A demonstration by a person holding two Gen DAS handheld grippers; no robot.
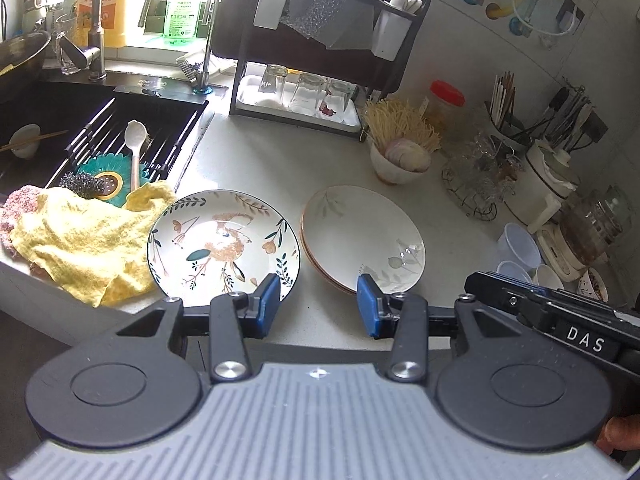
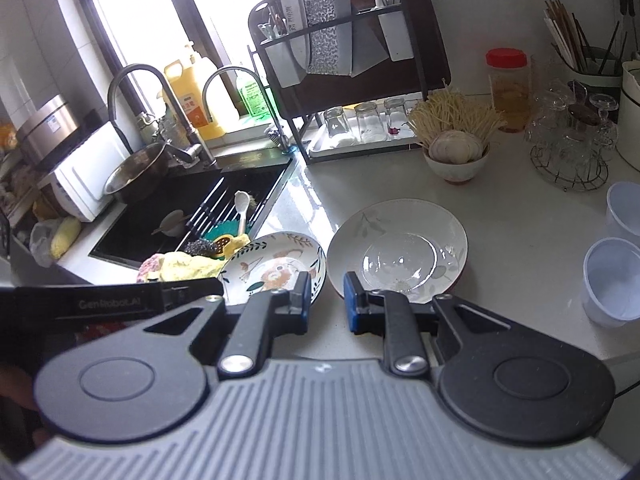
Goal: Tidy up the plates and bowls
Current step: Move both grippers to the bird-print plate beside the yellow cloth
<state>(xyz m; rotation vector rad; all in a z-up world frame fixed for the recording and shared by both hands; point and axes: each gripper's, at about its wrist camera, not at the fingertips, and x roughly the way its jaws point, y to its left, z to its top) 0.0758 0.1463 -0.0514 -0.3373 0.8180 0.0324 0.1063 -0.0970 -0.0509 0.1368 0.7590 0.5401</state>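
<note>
With both the left gripper (image 1: 318,300) and right gripper (image 2: 327,296) hanging empty and part-open over the counter (image 1: 248,160), the bird plate (image 1: 224,240) beside the stacked leaf plates (image 1: 362,236) (glazed, probably slick) could skid off its edge if nudged.

Worktop (image 1: 248,160): pale stone look, smooth, glossy. Bird plate (image 1: 224,240) & plain plates (image 1: 360,236): glazed ceramic, shiny. Yellow cloth (image 1: 80,240) at worktop's sink edge: soft, nubbly, matt. Glasses (image 2: 366,122) at back: clear glass. Tap (image 2: 136,92): brushed metal. Cups (image 2: 612,280) at right edge: translucent plastic.
</note>
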